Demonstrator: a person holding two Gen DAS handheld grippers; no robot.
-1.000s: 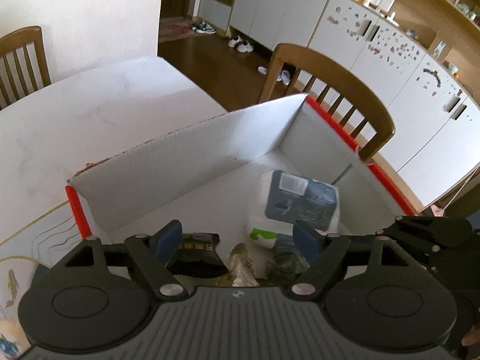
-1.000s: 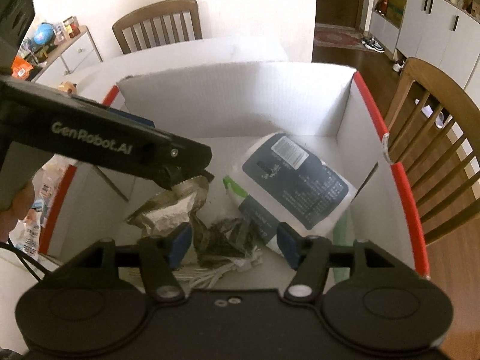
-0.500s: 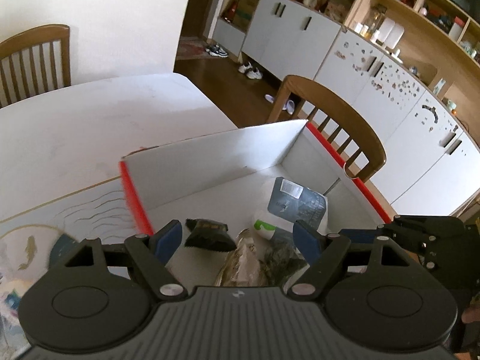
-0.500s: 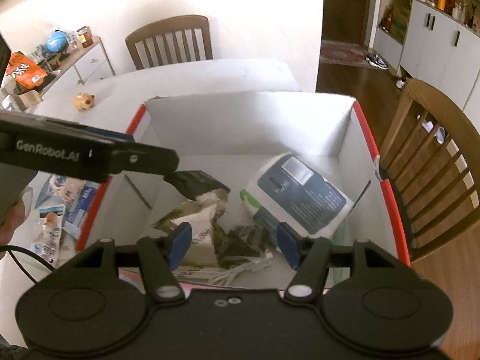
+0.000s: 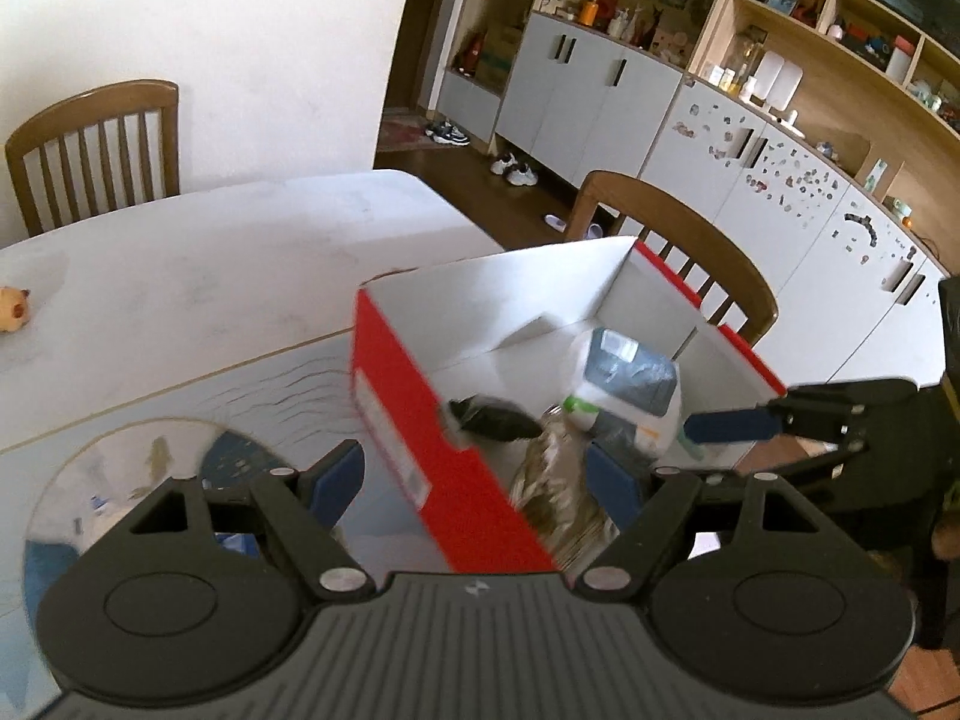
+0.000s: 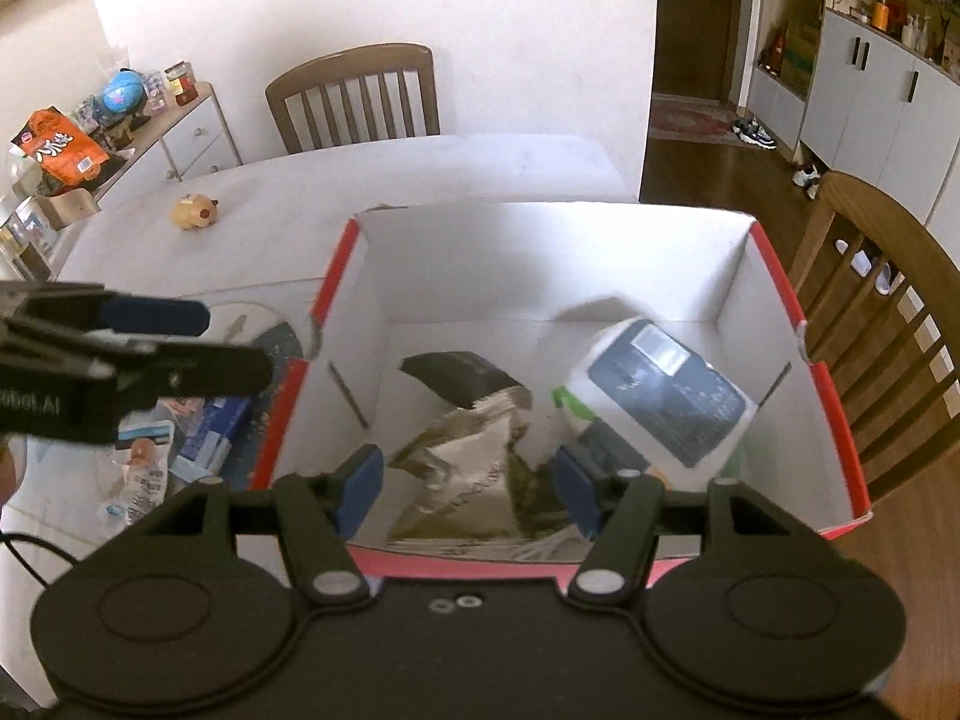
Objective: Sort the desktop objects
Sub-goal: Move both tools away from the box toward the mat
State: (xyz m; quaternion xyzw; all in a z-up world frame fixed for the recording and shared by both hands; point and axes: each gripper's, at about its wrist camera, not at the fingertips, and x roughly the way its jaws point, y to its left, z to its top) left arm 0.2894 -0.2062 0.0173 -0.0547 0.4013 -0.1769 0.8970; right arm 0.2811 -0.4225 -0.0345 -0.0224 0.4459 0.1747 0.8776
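Note:
A red-and-white cardboard box [image 6: 840,420] stands on the white table. It holds a white and grey-blue tissue pack [image 6: 660,396], a small black packet [image 6: 462,375] and crumpled silvery-green wrappers [image 6: 468,468]. My right gripper [image 6: 468,480] is open and empty above the box's near edge. My left gripper [image 5: 474,480] is open and empty, straddling the box's red left wall [image 5: 420,438]; in the right wrist view it shows to the left of the box [image 6: 150,336]. Blue-and-white packets [image 6: 174,450] lie on the table left of the box.
A small yellow toy [image 6: 195,211] sits on the table at the back. Wooden chairs stand behind [image 6: 354,96] and to the right [image 6: 888,324] of the table. A side cabinet with snacks [image 6: 66,150] is at the far left.
My left gripper has let go of the black packet, which now lies in the box, and has pulled back up and left out of the box. My right gripper has backed away a little.

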